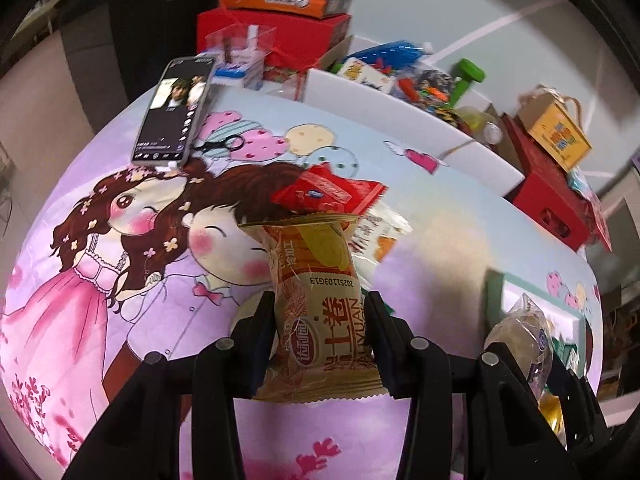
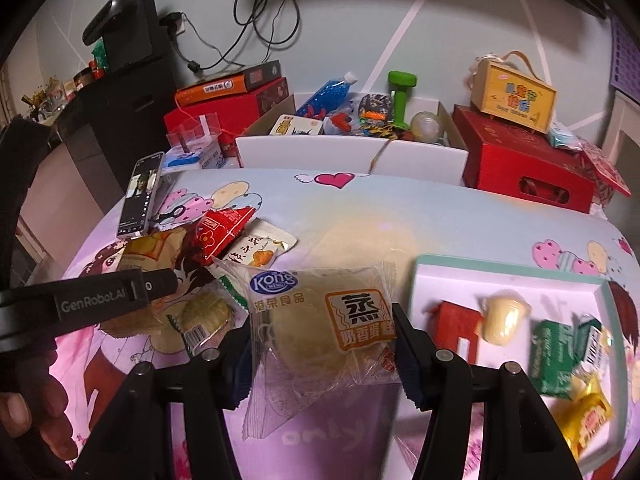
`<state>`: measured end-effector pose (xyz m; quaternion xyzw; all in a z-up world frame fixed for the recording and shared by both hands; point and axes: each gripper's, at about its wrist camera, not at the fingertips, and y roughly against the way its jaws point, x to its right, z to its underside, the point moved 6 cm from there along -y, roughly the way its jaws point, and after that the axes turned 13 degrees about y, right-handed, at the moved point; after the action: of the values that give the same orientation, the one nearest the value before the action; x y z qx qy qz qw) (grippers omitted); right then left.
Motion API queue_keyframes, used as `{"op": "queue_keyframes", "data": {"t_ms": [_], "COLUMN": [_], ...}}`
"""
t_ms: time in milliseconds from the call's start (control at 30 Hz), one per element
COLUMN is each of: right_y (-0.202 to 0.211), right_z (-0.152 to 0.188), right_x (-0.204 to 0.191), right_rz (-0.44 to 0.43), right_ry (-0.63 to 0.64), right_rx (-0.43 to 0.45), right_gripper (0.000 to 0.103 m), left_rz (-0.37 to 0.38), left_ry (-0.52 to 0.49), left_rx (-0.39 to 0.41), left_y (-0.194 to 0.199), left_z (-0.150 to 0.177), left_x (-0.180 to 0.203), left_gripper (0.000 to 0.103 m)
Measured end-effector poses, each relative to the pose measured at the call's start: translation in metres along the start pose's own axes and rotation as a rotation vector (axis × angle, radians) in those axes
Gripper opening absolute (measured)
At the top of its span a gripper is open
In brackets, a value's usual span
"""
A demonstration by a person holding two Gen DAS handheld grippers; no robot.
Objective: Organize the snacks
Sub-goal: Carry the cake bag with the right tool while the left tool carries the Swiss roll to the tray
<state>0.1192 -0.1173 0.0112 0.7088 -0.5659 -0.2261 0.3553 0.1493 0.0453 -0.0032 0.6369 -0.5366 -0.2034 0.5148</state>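
Note:
My left gripper is shut on an orange-and-yellow roll snack packet, held above the cartoon tablecloth. My right gripper is shut on a clear-wrapped steamed cake packet with a blue Kong logo; it also shows at the right edge of the left wrist view. A pale tray with a mint rim lies to the right, holding a red packet, a yellow jelly cup, a green packet and a gold packet. Loose snacks lie on the cloth: a red packet, a white packet and a clear-wrapped cake.
A phone and small scissors lie at the table's far left. Behind the table stand a white box of toys, red boxes, an orange box and a yellow carton. The left gripper's body crosses the right wrist view.

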Motion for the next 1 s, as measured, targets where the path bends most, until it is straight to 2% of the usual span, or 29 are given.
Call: {"op": "queue_keyframes", "data": {"t_ms": [167, 367, 833, 1000], "right_y": [0.019, 0.036, 0.059, 0.069], "right_z": [0.009, 0.025, 0.065, 0.083], "right_x": [0.015, 0.047, 0.165, 0.203], "right_rz": [0.015, 0.056, 0.189, 0.231], "right_ry": [-0.036, -0.096, -0.313, -0.386], "right_rx": [0.01, 0.004, -0.013, -0.017], "right_gripper": [0.062, 0.062, 0.062, 0.062], "left_rz": [0.04, 0.052, 0.192, 0.193], "left_ry": [-0.069, -0.158, -0.467, -0.532], "left_rx": [0.013, 0.032, 0.001, -0.017], "left_y": [0.013, 0.022, 0.031, 0.02], "left_z": [0.012, 0.023, 0.095, 0.116], "left_x": [0.022, 0.057, 0.177, 0.202], "left_gripper": [0.046, 0.046, 0.046, 0.046]}}
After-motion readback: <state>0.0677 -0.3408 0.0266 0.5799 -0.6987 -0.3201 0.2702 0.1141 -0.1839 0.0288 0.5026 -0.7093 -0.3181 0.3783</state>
